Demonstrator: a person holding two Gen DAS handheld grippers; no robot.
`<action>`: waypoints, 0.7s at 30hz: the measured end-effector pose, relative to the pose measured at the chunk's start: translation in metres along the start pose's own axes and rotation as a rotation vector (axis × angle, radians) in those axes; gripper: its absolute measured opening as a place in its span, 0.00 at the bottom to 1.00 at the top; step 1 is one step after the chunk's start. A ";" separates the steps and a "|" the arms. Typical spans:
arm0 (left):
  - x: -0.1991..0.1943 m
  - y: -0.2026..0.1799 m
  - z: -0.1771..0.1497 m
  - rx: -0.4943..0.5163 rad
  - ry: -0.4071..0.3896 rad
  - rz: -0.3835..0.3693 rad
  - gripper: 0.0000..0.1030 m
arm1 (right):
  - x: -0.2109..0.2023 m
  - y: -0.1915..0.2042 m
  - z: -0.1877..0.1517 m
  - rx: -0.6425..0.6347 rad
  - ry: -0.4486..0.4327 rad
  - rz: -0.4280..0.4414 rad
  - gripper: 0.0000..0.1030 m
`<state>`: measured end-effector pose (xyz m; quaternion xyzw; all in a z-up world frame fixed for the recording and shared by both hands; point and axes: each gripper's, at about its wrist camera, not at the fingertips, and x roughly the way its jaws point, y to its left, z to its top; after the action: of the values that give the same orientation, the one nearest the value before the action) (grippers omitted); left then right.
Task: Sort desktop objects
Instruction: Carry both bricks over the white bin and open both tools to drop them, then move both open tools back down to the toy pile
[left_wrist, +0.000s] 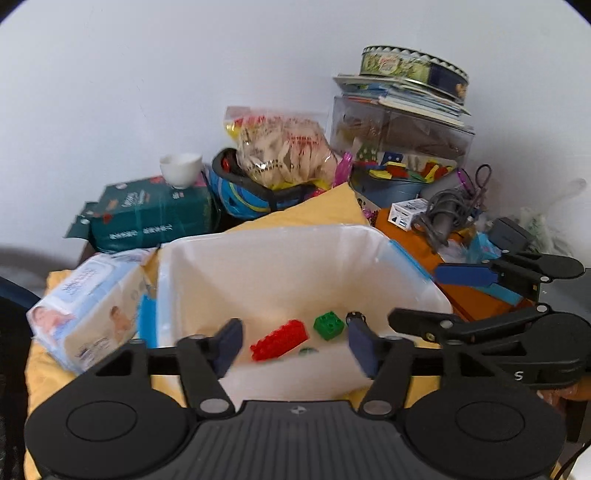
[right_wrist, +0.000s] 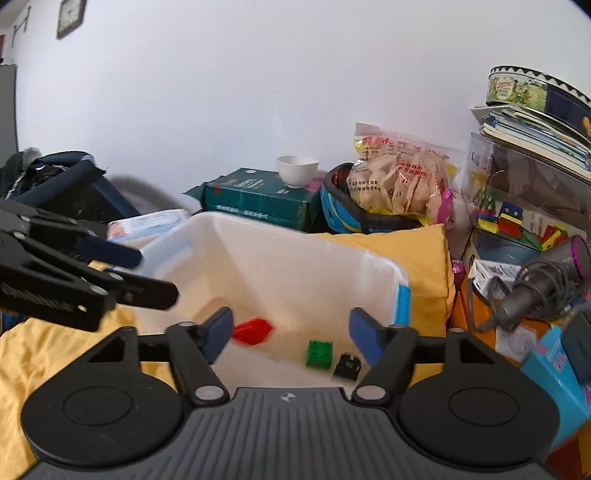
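A white plastic bin (left_wrist: 258, 232) (right_wrist: 295, 232) with blue side clips stands on a yellow cloth. On its floor lie a red brick (left_wrist: 280, 339) (right_wrist: 253, 331), a green brick (left_wrist: 328, 325) (right_wrist: 319, 353) and a small black piece (right_wrist: 346, 366). My left gripper (left_wrist: 295, 328) hangs over the bin's near rim, open, with nothing between its blue pads. My right gripper (right_wrist: 291, 325) is also open and empty over the bin, to the right of the left one. Each gripper shows in the other's view: the right gripper (left_wrist: 417, 295) and the left gripper (right_wrist: 155, 277).
A pack of wipes (left_wrist: 88, 306) leans at the bin's left. Behind stand a green tissue pack (left_wrist: 155, 214) with a white cup (left_wrist: 181, 170), a blue helmet (left_wrist: 240, 195) holding a snack bag (left_wrist: 288, 147), and a clear box under books and a tin (left_wrist: 413, 70). A hair dryer (right_wrist: 546, 288) lies right.
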<state>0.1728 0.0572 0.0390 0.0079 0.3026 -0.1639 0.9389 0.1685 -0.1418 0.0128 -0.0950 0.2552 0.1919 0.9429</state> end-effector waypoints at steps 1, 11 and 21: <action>-0.006 -0.004 -0.007 0.009 0.001 0.006 0.69 | -0.004 0.001 -0.006 -0.001 0.009 0.002 0.77; -0.021 -0.028 -0.095 -0.094 0.169 0.026 0.69 | -0.023 0.008 -0.086 0.065 0.199 0.085 0.82; -0.042 -0.045 -0.144 -0.088 0.292 0.035 0.69 | -0.038 0.015 -0.121 0.050 0.261 0.118 0.82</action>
<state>0.0456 0.0441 -0.0507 -0.0041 0.4427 -0.1313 0.8870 0.0778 -0.1739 -0.0718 -0.0805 0.3856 0.2263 0.8909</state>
